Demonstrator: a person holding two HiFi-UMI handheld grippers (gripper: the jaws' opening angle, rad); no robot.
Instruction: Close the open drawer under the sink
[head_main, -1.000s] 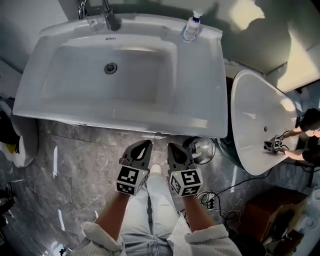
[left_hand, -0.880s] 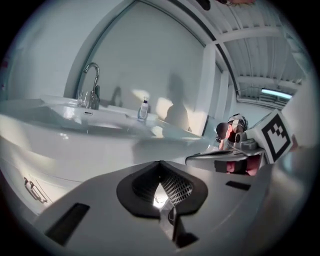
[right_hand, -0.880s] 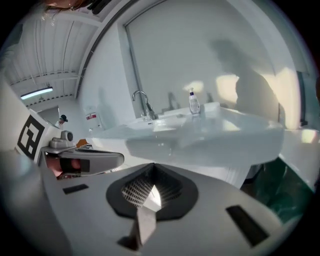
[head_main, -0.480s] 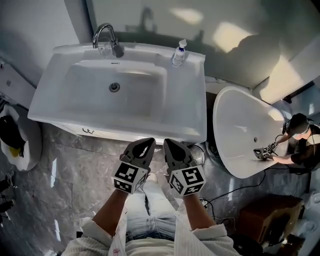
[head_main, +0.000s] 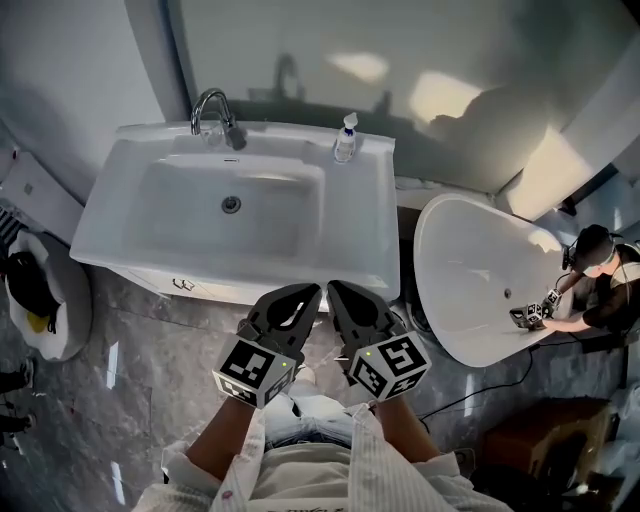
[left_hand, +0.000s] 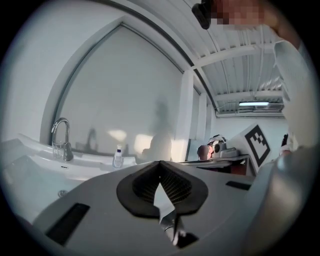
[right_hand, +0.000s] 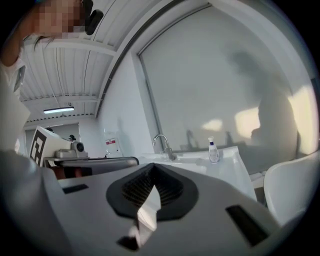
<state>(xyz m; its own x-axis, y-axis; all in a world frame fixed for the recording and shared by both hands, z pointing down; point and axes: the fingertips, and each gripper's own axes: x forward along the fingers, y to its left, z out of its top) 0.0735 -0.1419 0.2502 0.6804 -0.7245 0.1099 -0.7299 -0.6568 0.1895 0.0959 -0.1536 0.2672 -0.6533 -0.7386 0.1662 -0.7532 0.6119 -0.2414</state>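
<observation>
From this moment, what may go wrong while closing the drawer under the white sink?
1. The white ceramic sink overhangs and hides most of the white cabinet front below it, so a push may be aimed blind.
2. The left gripper and right gripper are shut and appear close to the sink's edge; they might knock it.

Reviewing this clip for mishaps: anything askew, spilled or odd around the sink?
Nothing stands out. The bottle stands upright on the sink's back rim, its basin is bare, and the drawer front beneath looks pushed in.
</observation>
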